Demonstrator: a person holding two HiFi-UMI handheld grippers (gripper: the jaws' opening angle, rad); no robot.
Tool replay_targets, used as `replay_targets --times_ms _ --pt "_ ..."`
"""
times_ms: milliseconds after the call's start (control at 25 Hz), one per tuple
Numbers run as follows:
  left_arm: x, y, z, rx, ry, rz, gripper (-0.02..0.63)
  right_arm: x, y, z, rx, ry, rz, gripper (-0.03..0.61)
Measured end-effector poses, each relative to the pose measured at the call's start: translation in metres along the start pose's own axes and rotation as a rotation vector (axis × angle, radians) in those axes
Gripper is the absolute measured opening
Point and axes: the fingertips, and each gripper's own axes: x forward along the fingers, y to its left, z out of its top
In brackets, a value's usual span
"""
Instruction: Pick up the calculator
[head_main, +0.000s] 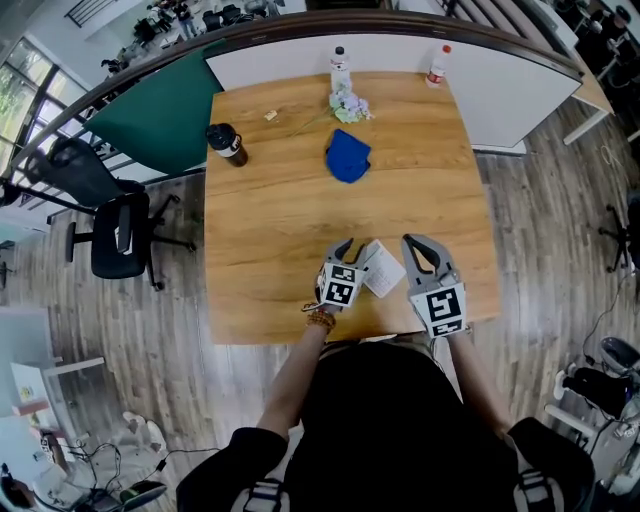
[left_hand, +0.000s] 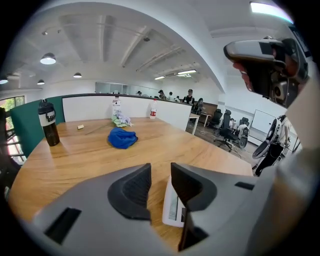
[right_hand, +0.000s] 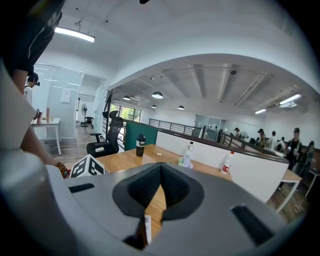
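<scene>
calculator (head_main: 384, 270) beside left tool (head_main: 352, 252), jaws apart

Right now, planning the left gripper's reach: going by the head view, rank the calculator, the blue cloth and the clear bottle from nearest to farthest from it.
1. Calculator, just beside the left gripper, on its right.
2. Blue cloth, ahead, midway across.
3. Clear bottle, farthest back.

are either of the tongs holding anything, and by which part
Nothing is held. The left tongs are open, with the calculator lying flat on the table beside one jaw, ungripped. The right tongs are shut, tips together, on nothing.
</scene>
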Motion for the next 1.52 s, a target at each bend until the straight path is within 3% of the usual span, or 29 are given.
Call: replay_targets --times_ms 640,1520 --pt "0.021 -0.009 -0.065 -0.057 0.171 -0.055 0.176 -0.004 0.003 -0.004 -0.019 0.025 0.022 0.006" --pt "0.028 -0.013 -0.097 -0.131 0.237 -0.086 0.16 -0.002 0.005 -0.007 -0.011 0.029 0.02 0.006"
